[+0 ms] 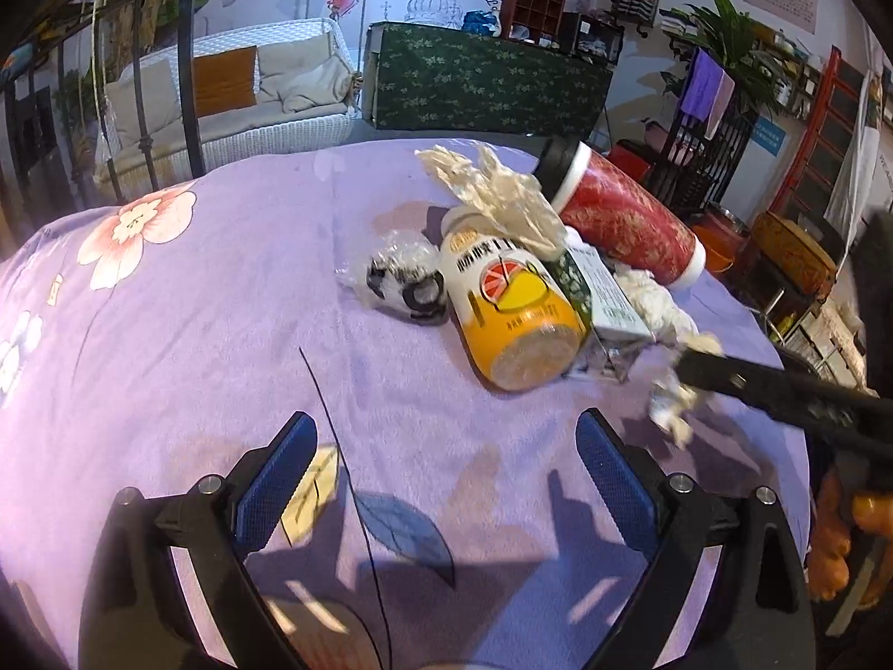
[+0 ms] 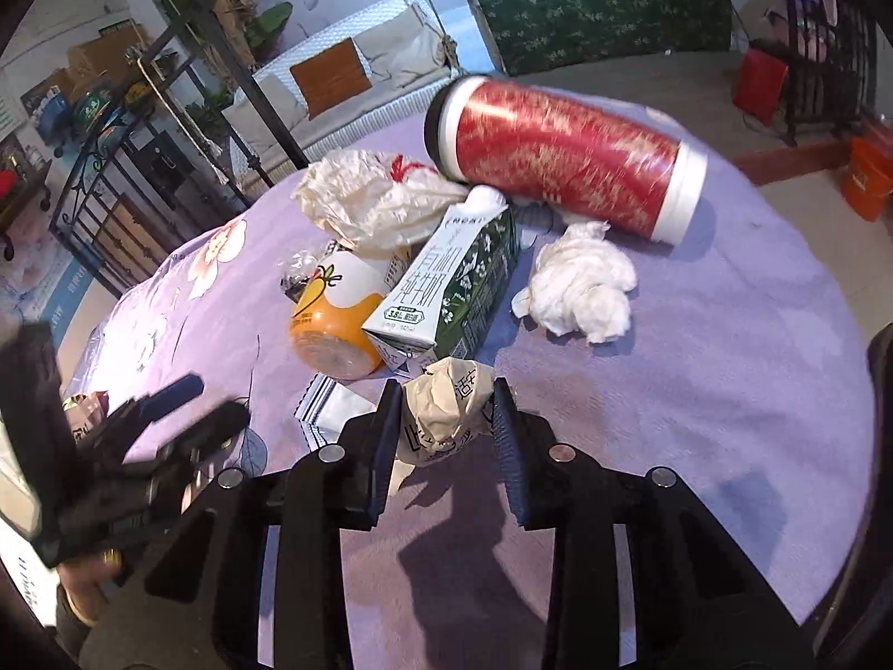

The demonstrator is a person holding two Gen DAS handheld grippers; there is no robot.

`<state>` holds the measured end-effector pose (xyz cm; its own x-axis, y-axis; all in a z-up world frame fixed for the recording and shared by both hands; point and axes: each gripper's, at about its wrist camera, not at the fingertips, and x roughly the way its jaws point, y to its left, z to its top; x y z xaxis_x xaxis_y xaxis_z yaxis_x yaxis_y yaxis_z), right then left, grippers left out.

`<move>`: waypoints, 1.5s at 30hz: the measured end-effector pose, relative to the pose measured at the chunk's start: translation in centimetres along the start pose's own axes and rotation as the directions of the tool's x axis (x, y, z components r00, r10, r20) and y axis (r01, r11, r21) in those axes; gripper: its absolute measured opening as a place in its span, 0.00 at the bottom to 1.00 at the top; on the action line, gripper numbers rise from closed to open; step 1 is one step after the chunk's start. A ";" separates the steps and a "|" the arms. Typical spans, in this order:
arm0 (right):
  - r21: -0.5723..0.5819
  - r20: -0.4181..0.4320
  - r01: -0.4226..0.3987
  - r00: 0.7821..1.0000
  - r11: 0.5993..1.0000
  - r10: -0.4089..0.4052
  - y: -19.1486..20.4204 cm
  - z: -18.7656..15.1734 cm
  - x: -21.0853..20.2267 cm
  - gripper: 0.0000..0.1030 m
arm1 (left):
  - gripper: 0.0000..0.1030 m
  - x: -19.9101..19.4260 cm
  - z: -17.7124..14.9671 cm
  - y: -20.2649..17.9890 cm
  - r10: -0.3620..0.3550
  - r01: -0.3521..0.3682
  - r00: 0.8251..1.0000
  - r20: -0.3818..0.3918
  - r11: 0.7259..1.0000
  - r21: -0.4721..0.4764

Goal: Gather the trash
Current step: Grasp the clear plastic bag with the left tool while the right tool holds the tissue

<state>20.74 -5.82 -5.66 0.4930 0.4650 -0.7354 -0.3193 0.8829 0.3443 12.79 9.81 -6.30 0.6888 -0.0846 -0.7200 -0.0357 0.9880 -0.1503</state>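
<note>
Trash lies on a purple flowered tablecloth (image 1: 234, 290). My right gripper (image 2: 446, 419) is shut on a crumpled printed paper ball (image 2: 446, 413) just above the cloth; it shows in the left wrist view (image 1: 678, 405) too. Ahead lie a milk carton (image 2: 446, 290), an orange-and-white bottle (image 2: 335, 324), a white tissue wad (image 2: 580, 285), a crumpled cream wrapper (image 2: 368, 195) and a red canister (image 2: 558, 156) on its side. My left gripper (image 1: 446, 469) is open and empty, near the bottle (image 1: 513, 312).
A clear plastic wrapper with black bits (image 1: 402, 273) lies left of the bottle. A flat white sachet (image 2: 329, 407) lies by my right gripper. A white sofa (image 1: 234, 95) and a green-covered table (image 1: 485, 84) stand behind.
</note>
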 end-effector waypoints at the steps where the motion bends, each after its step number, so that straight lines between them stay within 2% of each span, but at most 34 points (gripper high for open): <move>1: -0.011 0.012 0.011 1.000 1.000 -0.011 0.1 -0.2 -0.7 0.32 | 0.88 0.2 0.4 0.3 0.000 0.000 1.000 0.002 1.000 -0.013; 5: -0.030 0.035 0.044 0.998 0.999 -0.043 -0.1 -1.0 -2.0 0.32 | 0.86 1.2 2.5 1.9 -0.017 0.019 1.000 0.026 0.996 -0.090; 8: -0.027 0.039 0.054 0.998 0.998 -0.053 -0.7 -1.6 -2.6 0.32 | 0.79 2.5 3.8 2.8 0.009 -0.003 0.999 0.042 0.991 -0.137; 11: -0.027 0.038 0.067 0.997 0.997 -0.066 -1.0 -1.9 -2.8 0.32 | 0.73 4.5 4.9 3.6 0.010 -0.006 1.000 0.018 0.985 -0.170; 16: -0.024 0.033 0.079 0.996 0.997 -0.078 -1.3 -2.2 -2.8 0.32 | 0.68 7.2 6.1 4.4 -0.041 0.037 0.999 -0.012 0.969 -0.242; 17: -0.021 0.033 0.080 0.996 0.997 -0.079 -1.3 -2.3 -2.8 0.32 | 0.66 7.7 6.2 4.3 -0.035 0.029 0.999 -0.022 0.972 -0.235; 18: -0.018 0.033 0.080 0.996 0.997 -0.080 -1.3 -2.3 -2.7 0.32 | 0.59 8.2 6.3 4.1 -0.030 0.023 0.999 -0.031 0.974 -0.226; 21: -0.010 0.039 0.084 0.996 0.996 -0.084 -1.5 -2.4 -2.9 0.32 | 0.46 8.8 6.0 4.1 -0.051 0.040 0.998 -0.039 0.970 -0.238; 25: -0.002 0.053 0.088 0.995 0.996 -0.088 -1.8 -2.5 -3.4 0.32 | 0.38 7.1 5.5 3.5 -0.033 0.030 0.999 -0.010 0.978 -0.205; 32: -0.005 0.087 0.092 0.992 0.996 -0.091 -2.2 -3.2 -4.6 0.32 | 0.38 1.7 3.6 3.1 -0.018 0.032 0.997 0.076 0.982 -0.186; 36: 0.001 0.095 0.105 0.990 0.994 -0.105 -2.8 -3.8 -5.3 0.32 | 0.38 -1.0 1.9 2.6 -0.022 0.036 0.996 0.091 0.987 -0.158; 45: 0.046 0.136 0.152 0.978 0.987 -0.157 -4.8 -5.2 -8.4 0.32 | 0.38 -4.3 -0.8 -1.7 -0.129 0.140 0.987 0.098 0.984 -0.113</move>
<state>13.91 -14.28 -4.21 0.6427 0.3252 -0.6936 -0.2029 0.9453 0.2552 9.28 8.41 -3.50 0.7550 -0.1983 -0.6251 -0.0207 0.9455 -0.3250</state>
